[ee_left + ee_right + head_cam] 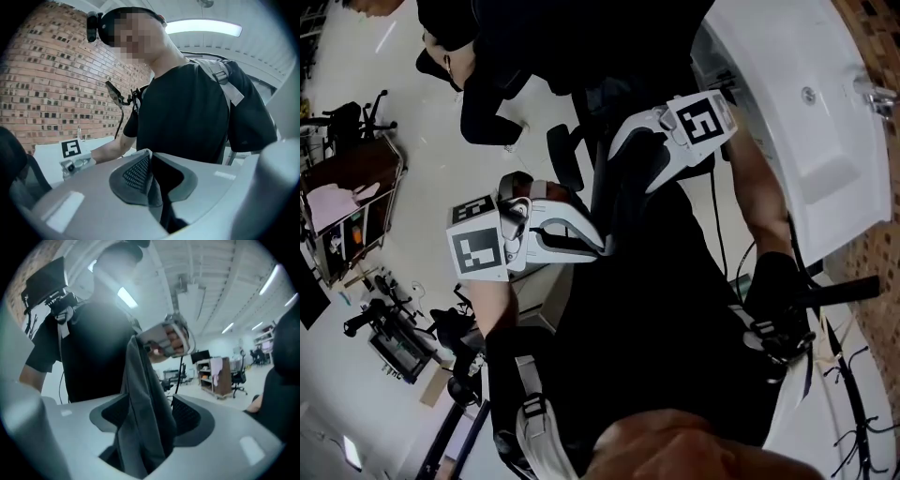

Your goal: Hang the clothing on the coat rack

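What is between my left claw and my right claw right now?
The dark clothing. In the right gripper view it hangs from the left claw down between the pads of the right claw.

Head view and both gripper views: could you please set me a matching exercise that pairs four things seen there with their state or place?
Things:
1. left gripper
2. right gripper
3. white basin
4. wooden cart

States or places:
A. jaws apart, the dark garment hanging between them
B. far left of the head view, a pink cloth on it
C. jaws shut on a fold of the garment
D. upper right of the head view, beside the brick wall

Pairs: 1-C, 2-A, 3-D, 4-B
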A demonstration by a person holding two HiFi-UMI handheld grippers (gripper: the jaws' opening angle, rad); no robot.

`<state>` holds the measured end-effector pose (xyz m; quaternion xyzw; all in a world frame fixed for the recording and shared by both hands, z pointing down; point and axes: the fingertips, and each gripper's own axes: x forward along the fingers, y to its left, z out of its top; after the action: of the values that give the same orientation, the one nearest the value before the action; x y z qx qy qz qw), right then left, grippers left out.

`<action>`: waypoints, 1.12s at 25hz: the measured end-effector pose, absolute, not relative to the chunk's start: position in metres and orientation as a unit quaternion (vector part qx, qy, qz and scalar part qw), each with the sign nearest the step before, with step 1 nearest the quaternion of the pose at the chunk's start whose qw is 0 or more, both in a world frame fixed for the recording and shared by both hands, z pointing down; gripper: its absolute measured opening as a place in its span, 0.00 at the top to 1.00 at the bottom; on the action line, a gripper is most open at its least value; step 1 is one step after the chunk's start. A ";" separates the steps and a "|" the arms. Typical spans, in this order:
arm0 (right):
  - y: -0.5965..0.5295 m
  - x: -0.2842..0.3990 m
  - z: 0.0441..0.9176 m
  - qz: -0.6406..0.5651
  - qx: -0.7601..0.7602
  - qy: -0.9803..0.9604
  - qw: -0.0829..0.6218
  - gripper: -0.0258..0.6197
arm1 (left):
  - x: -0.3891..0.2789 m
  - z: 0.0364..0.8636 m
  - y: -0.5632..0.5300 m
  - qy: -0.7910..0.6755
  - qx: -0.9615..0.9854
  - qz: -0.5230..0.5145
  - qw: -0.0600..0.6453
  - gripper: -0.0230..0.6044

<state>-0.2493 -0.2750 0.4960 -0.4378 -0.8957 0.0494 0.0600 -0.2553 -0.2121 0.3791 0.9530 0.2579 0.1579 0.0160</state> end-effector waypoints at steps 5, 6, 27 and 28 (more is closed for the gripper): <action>-0.222 -0.261 0.554 0.074 -0.464 -0.862 0.190 0.87 | -0.275 0.384 -0.186 0.272 0.949 0.160 -0.002 0.93; -0.219 -0.256 0.558 0.074 -0.450 -0.866 0.203 0.95 | -0.278 0.387 -0.184 0.269 0.950 0.157 -0.006 0.93; -0.168 -0.162 0.339 0.109 0.322 -0.936 -0.089 0.95 | -0.330 0.310 -0.239 0.036 0.994 -0.088 0.061 0.93; -0.160 -0.150 0.321 0.092 0.343 -0.929 -0.101 0.95 | -0.316 0.294 -0.234 0.056 0.993 -0.094 0.051 0.93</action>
<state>-0.1500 -0.1601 0.3209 0.3430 -0.9294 0.0919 -0.1009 -0.3159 -0.2341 0.2941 0.9927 0.0559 -0.0936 0.0510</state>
